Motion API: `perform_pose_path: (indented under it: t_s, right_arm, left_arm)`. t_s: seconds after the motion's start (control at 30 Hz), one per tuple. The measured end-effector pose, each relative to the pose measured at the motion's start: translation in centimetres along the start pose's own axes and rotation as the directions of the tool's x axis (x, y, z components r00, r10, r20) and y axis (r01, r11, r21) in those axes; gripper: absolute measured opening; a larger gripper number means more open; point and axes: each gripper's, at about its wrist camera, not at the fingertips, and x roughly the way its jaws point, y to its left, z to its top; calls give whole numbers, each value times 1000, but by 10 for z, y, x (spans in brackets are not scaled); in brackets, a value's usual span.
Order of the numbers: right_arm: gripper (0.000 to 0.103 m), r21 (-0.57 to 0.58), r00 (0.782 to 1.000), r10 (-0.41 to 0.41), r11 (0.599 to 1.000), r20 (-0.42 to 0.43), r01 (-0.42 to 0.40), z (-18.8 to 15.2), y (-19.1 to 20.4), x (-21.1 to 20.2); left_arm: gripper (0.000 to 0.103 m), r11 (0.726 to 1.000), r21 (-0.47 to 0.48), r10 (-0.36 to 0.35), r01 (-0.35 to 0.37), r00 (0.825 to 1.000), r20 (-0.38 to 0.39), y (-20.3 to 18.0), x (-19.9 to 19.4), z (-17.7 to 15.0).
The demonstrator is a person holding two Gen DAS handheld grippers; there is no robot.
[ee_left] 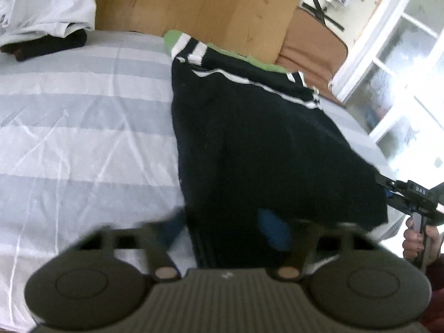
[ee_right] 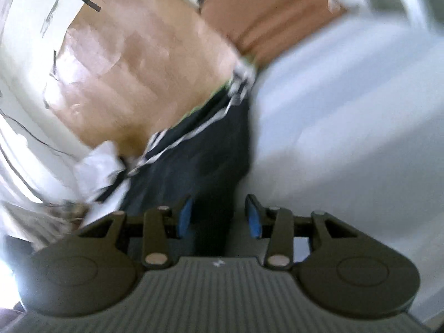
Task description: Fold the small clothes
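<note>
A dark navy garment (ee_left: 249, 138) with white stripes lies spread over the striped bed sheet (ee_left: 83, 127), its near edge lifted. My left gripper (ee_left: 224, 227) stands with its blue pads (ee_left: 273, 231) apart, the near hem hanging between them. My right gripper (ee_right: 219, 216) has its blue pads (ee_right: 254, 217) apart around a dark fold of the same garment (ee_right: 199, 149). It also shows at the right edge of the left wrist view (ee_left: 388, 191), at the garment's right corner. Both views are blurred.
A pile of white and dark clothes (ee_left: 44, 14) sits at the far left of the bed. A green cloth (ee_left: 222, 50) lies under the garment's far end. A wooden headboard (ee_left: 199, 5) and a brown cushion (ee_left: 310, 44) stand behind. A window (ee_left: 402, 63) is at right.
</note>
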Motion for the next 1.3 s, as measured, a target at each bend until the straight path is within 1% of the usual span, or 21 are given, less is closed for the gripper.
perform_pose_path:
  t_s: [0.03,0.07,0.1,0.17,0.27,0.3,0.33,0.47,0.53,0.57,0.6,0.63,0.73,0.8,0.83,0.93,1.0,1.03,1.07,1.2,1.3]
  right_arm:
    - [31,12,997,69,998,-32,-68,-3,8,3]
    - [32,-22,985,161,987,-55,-162,-11,26,3]
    - [37,-87,975,211,972,-70,-216,-16,45,1]
    - [48,-229,965,246,938,-89,-260,-27,75,-7]
    - [49,-258,971,204,938,-125,-231,-33,77,-9]
    - [49,-230,977,175,953,-118,-198,-34,70,-10]
    - [49,-203,982,154,964,-105,-173,-33,63,-12]
    - [49,-119,993,101,987,-58,-108,-33,43,-14]
    - [48,-101,994,98,989,-55,-103,-36,39,-13]
    - [43,-95,993,107,989,-44,-111,-38,40,-13]
    - [28,-90,993,114,989,-39,-118,-38,40,-13]
    - [22,-89,993,115,989,-24,-117,-38,41,-16]
    - [20,-94,993,106,990,44,-101,-32,33,-40]
    - [20,-78,983,152,986,101,-145,-33,31,-58]
    - [20,-68,975,181,982,125,-174,-34,30,-63]
    - [22,-26,933,310,950,181,-311,-30,20,-76]
    - [22,3,912,348,934,216,-357,-27,14,-75]
    - [22,21,909,350,931,226,-364,-25,11,-73]
    - [22,38,912,339,934,231,-357,-25,8,-72]
    - [22,58,952,249,963,180,-263,-27,2,-61]
    - [22,35,974,196,979,115,-201,-33,-3,-60]
  left_arm:
    - [11,1000,-11,14,-14,1000,-3,0,-2,1]
    - [11,1000,-24,6,-6,1000,0,3,-7,1]
    - [11,999,-38,-2,2,1000,11,7,-12,1]
    - [12,998,-58,3,0,999,41,14,-25,-1]
    - [23,996,-81,33,-28,997,70,21,-32,-10]
    - [34,995,-93,39,-33,997,68,22,-30,-12]
    - [38,994,-102,38,-31,997,66,23,-27,-15]
    - [42,995,-96,18,-12,998,53,20,-18,-18]
    - [39,996,-86,-8,12,999,39,15,-13,-15]
    - [36,997,-79,-12,14,999,30,13,-11,-15]
    - [14,998,-66,-14,15,1000,18,10,-9,-14]
    - [9,998,-57,-15,15,1000,7,8,-9,-15]
    - [8,998,-46,-37,38,999,19,8,-21,-15]
    - [8,996,-56,-70,72,997,37,11,-32,-15]
    - [8,994,-61,-85,88,995,48,13,-38,-14]
    - [8,992,-87,-82,88,994,75,21,-44,-8]
    - [8,990,-122,-69,77,995,72,28,-41,-4]
    - [9,987,-141,-63,71,996,61,33,-38,-3]
    - [9,986,-152,-61,68,997,47,36,-34,-3]
    - [14,990,-138,-29,29,1000,4,37,-24,-5]
    - [28,992,-126,-25,23,1000,-15,36,-21,-6]
